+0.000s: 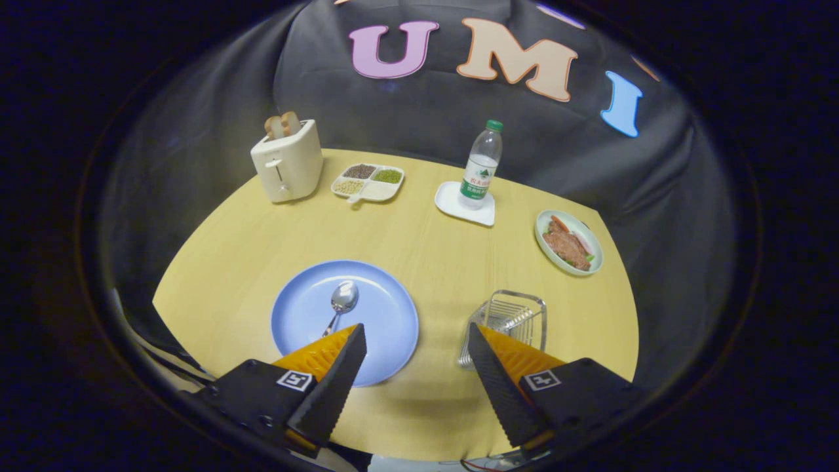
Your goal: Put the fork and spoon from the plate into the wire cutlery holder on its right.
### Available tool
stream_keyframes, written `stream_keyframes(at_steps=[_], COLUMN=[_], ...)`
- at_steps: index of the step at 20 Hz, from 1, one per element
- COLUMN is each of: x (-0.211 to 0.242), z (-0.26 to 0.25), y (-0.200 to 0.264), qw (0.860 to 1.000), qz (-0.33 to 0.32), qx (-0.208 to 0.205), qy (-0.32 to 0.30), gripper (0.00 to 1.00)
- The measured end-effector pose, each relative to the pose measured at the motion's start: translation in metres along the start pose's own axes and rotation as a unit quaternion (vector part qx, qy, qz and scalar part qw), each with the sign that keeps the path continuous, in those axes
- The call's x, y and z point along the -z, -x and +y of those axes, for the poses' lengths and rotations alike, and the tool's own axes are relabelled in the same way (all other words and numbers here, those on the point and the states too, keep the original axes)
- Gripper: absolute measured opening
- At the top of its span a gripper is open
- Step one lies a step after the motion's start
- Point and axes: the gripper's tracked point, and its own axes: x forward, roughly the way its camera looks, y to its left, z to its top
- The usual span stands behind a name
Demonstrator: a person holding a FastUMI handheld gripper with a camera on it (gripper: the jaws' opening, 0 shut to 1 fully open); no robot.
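While tongs gape | spoon just ahead of left finger

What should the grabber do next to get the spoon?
Probably swing toward the spoon and lower over its handle. The gripper hangs open above the table, holding nothing, while the spoon lies on the blue plate, partly behind one finger; the wire holder waits alongside.

Tabletop inventory, counted by kind.
One round blue plate bearing one metal spoon; one wire cutlery holder; one cream toaster; one clear plastic bottle; one divided white tray; one pale-green dish of food; one white coaster.
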Motion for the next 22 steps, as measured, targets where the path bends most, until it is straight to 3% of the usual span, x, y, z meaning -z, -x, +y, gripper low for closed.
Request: stream_keyframes(at_steps=[5, 11, 19, 22], x=[0.019, 0.051, 0.082, 0.085], z=[0.051, 0.092, 0.113, 0.114], y=[-0.015, -0.043, -0.061, -0.063], qw=[1.0, 0.997, 0.988, 0.987], qz=[0.006, 0.06, 0.126, 0.133], qx=[-0.027, -0.049, -0.07, -0.073], qy=[-0.002, 0.023, 0.048, 0.047], gripper=[1.0, 0.97, 0.77, 0.61])
